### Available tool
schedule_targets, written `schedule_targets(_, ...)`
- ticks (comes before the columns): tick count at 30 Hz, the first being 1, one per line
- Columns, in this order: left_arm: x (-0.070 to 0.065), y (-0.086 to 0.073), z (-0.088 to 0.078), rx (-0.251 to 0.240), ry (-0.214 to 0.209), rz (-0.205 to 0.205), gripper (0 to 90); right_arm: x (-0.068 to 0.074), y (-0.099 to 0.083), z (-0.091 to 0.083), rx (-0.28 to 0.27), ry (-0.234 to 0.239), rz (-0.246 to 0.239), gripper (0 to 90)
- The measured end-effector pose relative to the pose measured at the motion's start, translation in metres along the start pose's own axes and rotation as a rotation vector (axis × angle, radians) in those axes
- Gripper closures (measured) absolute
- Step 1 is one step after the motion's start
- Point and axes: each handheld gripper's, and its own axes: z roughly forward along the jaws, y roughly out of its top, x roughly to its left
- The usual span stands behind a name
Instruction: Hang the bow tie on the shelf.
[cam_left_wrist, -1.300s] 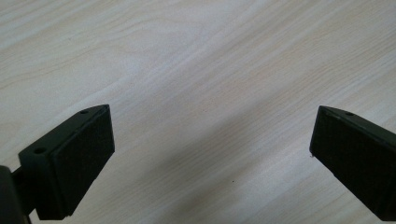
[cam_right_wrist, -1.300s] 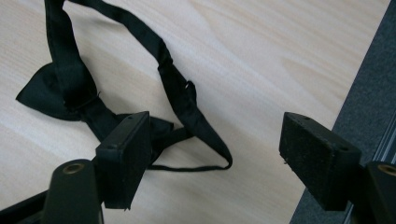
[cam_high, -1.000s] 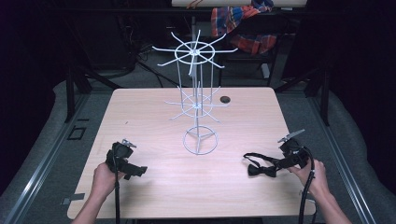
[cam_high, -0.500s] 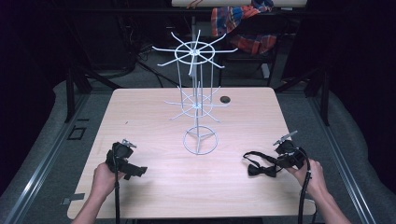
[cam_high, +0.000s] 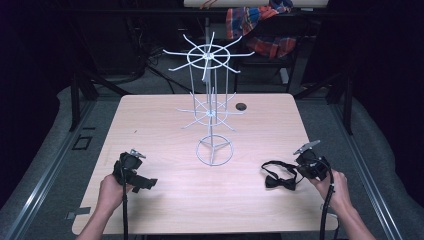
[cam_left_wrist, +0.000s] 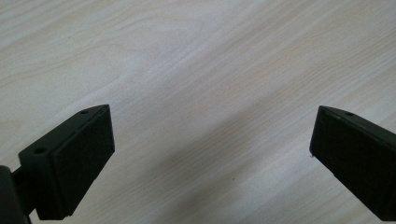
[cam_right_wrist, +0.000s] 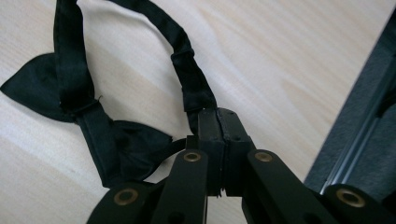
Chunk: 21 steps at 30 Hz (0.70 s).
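The right tongs have just been closing and now pinch the strap of a black bow tie, whose bow lies flat on the tabletop at its near right, just beside them. The left tongs stand wide over bare wood at the near left, holding nothing. Between the two, farther back, stands a white wire rack; a small dark disc lies near it.

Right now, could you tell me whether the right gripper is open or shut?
Shut: the right gripper has its jaws pressed together on the bow tie's strap.
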Motion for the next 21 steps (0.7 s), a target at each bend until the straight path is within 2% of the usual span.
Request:
schedule_targets(6,0.0,0.0,-0.001,0.004,-0.001,0.001,0.0,0.002,0.002,-0.011,-0.063,-0.009,0.003,89.8)
schedule_targets(17,0.001,-0.001,-0.001,-0.001,0.004,-0.007,0.0,0.008,0.006,-0.033,-0.178,-0.06,-0.009,90.0)
schedule_targets(21,0.001,-0.001,-0.001,0.0,0.006,-0.008,0.0,0.009,0.007,-0.042,-0.204,-0.071,-0.011,90.0)
